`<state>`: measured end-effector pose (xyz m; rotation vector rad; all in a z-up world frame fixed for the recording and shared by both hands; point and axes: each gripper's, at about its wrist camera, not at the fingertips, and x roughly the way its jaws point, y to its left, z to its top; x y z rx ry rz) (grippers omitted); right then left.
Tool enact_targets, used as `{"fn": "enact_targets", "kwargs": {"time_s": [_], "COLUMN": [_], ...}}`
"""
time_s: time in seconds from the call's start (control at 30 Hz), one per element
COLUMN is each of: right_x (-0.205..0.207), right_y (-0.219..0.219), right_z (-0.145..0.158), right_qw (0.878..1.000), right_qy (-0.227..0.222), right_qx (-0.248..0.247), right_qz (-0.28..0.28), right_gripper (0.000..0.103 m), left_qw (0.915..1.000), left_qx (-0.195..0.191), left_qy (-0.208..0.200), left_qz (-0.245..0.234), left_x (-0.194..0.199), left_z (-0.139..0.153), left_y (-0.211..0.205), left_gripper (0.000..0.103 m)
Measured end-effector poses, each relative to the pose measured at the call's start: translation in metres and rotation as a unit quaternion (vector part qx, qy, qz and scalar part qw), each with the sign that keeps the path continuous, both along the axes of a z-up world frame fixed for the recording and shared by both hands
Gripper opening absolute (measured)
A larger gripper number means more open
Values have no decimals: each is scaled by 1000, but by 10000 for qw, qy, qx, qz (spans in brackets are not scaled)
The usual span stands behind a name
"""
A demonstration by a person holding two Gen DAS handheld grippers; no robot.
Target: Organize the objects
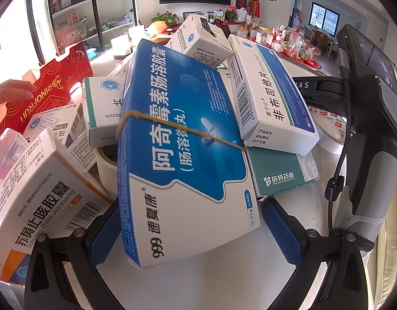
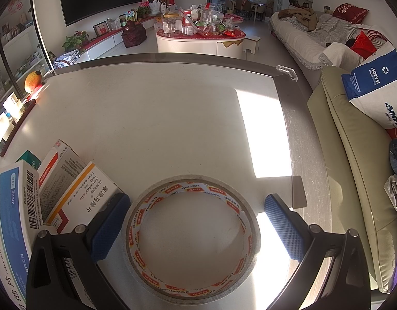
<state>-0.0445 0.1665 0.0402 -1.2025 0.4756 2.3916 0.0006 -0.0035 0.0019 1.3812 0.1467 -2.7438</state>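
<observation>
the blue and white medicine box (image 1: pixel 182 152), bound by a yellow rubber band (image 1: pixel 177 126), sits between the blue pads of the left gripper (image 1: pixel 190 230). the left pad touches its side; the right pad stands a little clear of it, so the claw is spread and not clamped. the box leans on a heap of other cartons: a white and orange box (image 1: pixel 40 206) at the left, a white box with green trim (image 1: pixel 105 108) behind it, a white and blue box (image 1: pixel 270 95) tilted at the right over a teal box (image 1: pixel 283 175), and a smaller white box (image 1: pixel 201 41) on top at the back. only this view shows the red carton (image 1: pixel 45 87), a bare hand (image 1: pixel 9 95) touching it, and the handle of the other tool (image 1: pixel 369 103) at the right.

the right wrist view shows what the left barely catches: a roll of tape (image 2: pixel 193 237) lying flat on the white table (image 2: pixel 157 118), inside the wide-open right gripper (image 2: pixel 195 230). its left pad is just beside the roll and the right pad is apart from it. the edge of the heap appears at the left, with the white and blue box (image 2: pixel 9 222) and a white box with an orange stripe (image 2: pixel 82 196). a sunlit patch (image 2: pixel 263 131) falls on the table beyond the roll, and a mango (image 2: pixel 32 80) sits at the far left edge.
</observation>
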Motion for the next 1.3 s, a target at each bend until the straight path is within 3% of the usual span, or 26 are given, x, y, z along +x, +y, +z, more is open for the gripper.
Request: {"fn": "enact_targets", "kwargs": {"time_s": [1.1,1.3], "right_x": [1,0], "right_y": [-1,-1], "right_z": [0,0], "right_qw": [10000,9999], "right_qy": [1,-21], "right_qx": [28,36], "right_qz": [34,128], "right_gripper": [103,103], "left_qw": [9997,9971], "left_qx": [84,198], "left_qy": [-60,-393], "left_qz": [218,-617], "left_x": [0,2], "left_z": [0,3], "left_y": [0,-1], "left_gripper": [103,103]}}
